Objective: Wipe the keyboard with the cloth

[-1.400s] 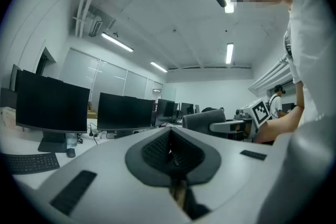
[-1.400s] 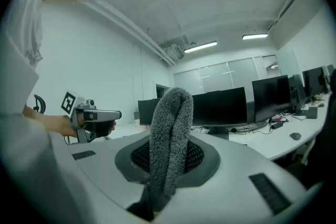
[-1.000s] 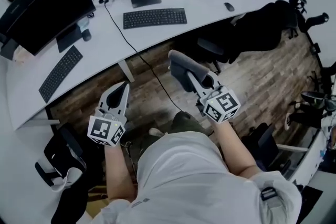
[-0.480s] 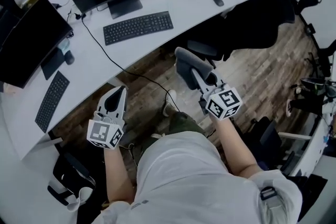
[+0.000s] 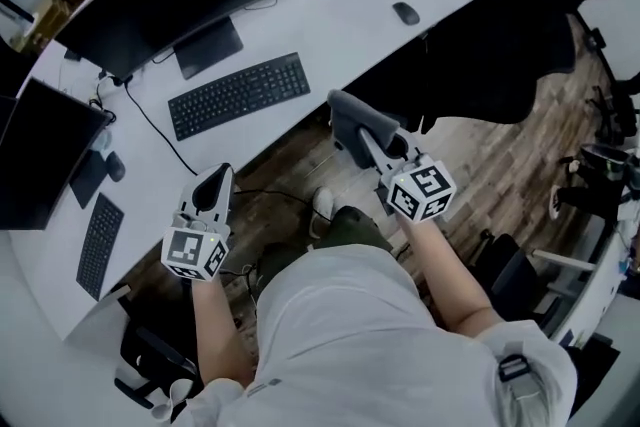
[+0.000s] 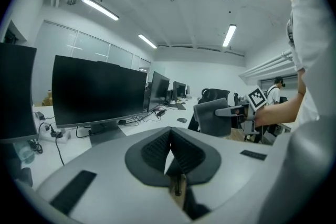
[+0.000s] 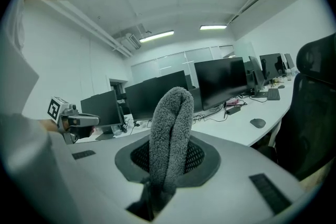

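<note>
A black keyboard (image 5: pixel 240 95) lies on a white desk (image 5: pixel 340 20). Nearer the person than the keyboard's right end, off the desk edge, the right gripper (image 5: pixel 366 141) pinches a folded grey cloth (image 5: pixel 350 113) between its 2 jaws. Near the keyboard's left end, the left gripper (image 5: pixel 217 177) hangs empty, jaws pressed together.
</note>
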`<state>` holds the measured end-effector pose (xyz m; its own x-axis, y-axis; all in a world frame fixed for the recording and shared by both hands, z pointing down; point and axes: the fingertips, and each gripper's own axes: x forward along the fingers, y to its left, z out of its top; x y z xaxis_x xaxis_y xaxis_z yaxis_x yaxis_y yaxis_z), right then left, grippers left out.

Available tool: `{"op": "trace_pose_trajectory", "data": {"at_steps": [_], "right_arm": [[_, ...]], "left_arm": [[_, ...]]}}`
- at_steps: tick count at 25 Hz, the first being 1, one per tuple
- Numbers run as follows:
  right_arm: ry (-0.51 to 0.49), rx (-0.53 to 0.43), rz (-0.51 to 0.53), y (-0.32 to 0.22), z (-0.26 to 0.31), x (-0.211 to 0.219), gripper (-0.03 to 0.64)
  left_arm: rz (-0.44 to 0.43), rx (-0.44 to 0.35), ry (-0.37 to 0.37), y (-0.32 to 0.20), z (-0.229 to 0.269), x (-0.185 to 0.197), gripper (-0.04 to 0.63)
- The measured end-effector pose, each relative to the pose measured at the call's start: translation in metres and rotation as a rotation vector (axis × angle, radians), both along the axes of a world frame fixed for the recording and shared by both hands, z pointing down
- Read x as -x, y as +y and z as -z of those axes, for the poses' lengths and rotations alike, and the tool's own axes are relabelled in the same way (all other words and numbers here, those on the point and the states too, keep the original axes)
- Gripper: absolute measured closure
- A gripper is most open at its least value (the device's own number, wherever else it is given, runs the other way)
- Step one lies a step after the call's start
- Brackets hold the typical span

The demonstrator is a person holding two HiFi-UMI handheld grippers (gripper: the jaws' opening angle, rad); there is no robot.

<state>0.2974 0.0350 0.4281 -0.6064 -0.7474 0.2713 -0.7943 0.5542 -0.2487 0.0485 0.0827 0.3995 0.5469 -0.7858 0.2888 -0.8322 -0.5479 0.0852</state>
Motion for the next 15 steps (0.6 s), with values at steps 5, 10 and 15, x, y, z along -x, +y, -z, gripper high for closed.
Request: {"op": "trace_pose_trajectory", "data": {"at_steps": [5, 10, 15], "right_arm": [[0.014, 0.032, -0.013, -0.044, -0.018, -0.02, 0.552], [0.006, 0.071, -0.054, -0.074, -0.037, -0.026, 0.552], [0.027, 0.114, -0.089, -0.102, -0.06, -0.013, 0.552]], "left_arm": [[0.001, 0.028, -0.027, -0.044, -0.007, -0.013, 0.594], [-0.015, 0.049, -0.052, -0.068, -0.011, -0.012, 0.594], [-0.024, 0.075, -0.052, -0.09, -0.02, 0.005, 0.594]]}}
